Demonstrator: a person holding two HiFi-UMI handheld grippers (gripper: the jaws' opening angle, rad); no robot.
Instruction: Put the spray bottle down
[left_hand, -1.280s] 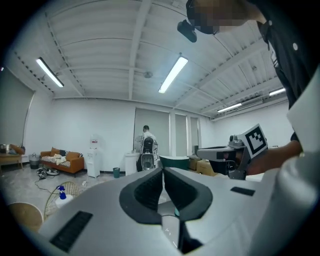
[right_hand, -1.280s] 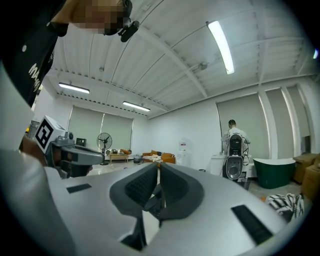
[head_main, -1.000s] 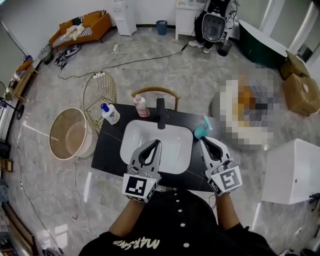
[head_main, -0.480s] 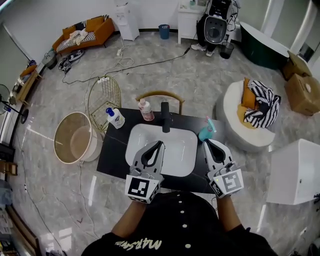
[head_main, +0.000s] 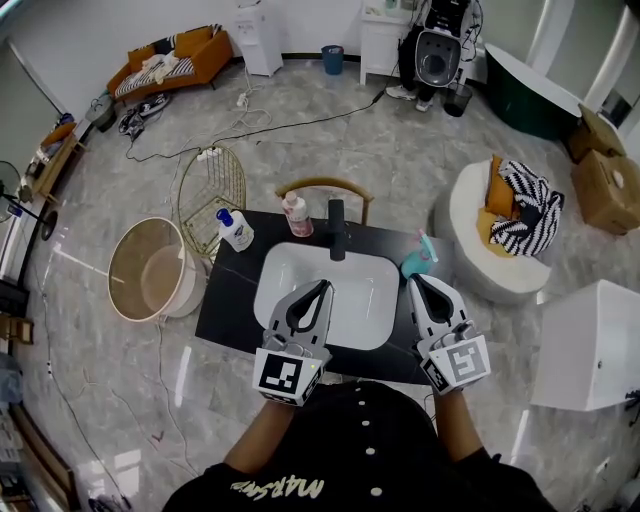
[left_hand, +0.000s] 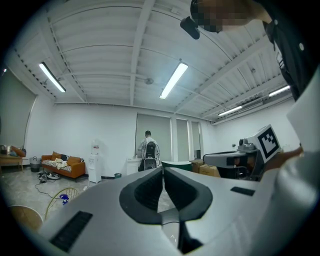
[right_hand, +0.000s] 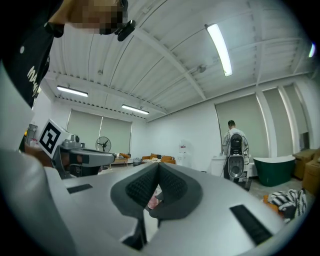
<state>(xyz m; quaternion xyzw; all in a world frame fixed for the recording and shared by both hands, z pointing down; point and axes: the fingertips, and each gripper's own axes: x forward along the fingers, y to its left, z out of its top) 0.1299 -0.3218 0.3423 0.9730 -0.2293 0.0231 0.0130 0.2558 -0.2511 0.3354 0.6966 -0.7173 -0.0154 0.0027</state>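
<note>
**Spray bottle down at the table's right rear corner**

We see the teal spray bottle (head_main: 416, 262) upright on the black table (head_main: 228, 300), close to its right edge and just beside the white sink (head_main: 340, 300). The right gripper (head_main: 419, 283) sits just short of it, pads pressed together on nothing. The left gripper (head_main: 322, 289) hovers over the basin, jaws likewise together and empty.

Bare tabletop lies left of the sink. A black faucet (head_main: 337, 228), a pink bottle (head_main: 297, 215) and a blue-capped pump bottle (head_main: 235, 230) line the far edge.

We can read no label on any bottle. The pale lettering on the person's dark shirt is upside down and illegible to us.
</note>
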